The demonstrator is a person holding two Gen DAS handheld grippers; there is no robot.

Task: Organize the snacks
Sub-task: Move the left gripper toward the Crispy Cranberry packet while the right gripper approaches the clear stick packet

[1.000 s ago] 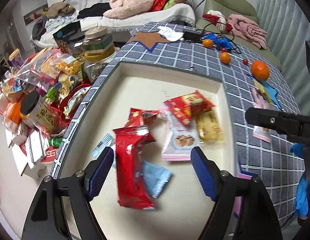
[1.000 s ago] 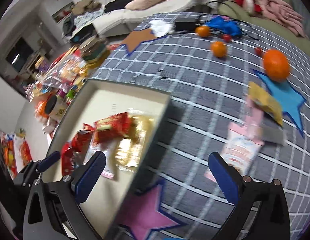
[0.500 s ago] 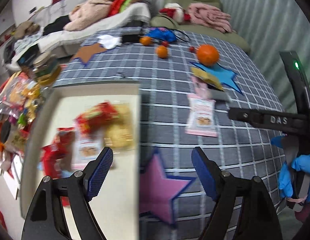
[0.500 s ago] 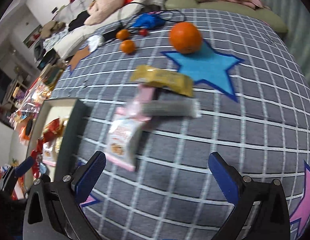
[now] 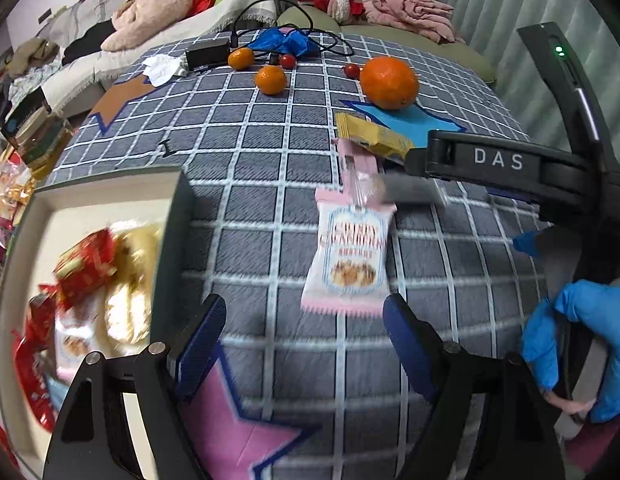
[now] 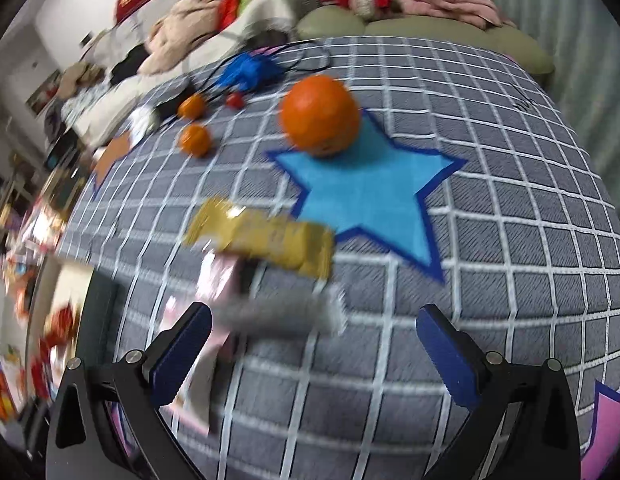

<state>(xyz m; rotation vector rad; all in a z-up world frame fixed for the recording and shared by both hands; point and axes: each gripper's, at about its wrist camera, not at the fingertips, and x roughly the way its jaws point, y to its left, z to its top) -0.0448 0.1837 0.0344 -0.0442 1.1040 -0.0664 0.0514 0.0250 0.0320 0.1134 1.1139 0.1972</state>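
Note:
Loose snacks lie on the grey checked cloth: a pink and white packet (image 5: 349,256), a grey packet (image 5: 413,192) across its top, and a yellow packet (image 5: 373,138) behind. My left gripper (image 5: 306,344) is open and empty, just in front of the pink and white packet. My right gripper (image 6: 313,344) is open and empty, with the grey packet (image 6: 278,312) between its fingers and the yellow packet (image 6: 262,236) beyond. A cream tray (image 5: 110,196) at the left holds several snack packets (image 5: 86,264).
A large orange (image 5: 387,82) sits on a blue star patch (image 6: 365,192). Small oranges (image 5: 270,79), cherry tomatoes, a charger and cables lie further back. A pink star patch (image 5: 234,432) is near the front. Jars and snack bags crowd the left side. A sofa stands behind.
Both grippers have swung right, away from the tray and toward the loose packets. The packets now sit closer in both views. Both grippers stay open.

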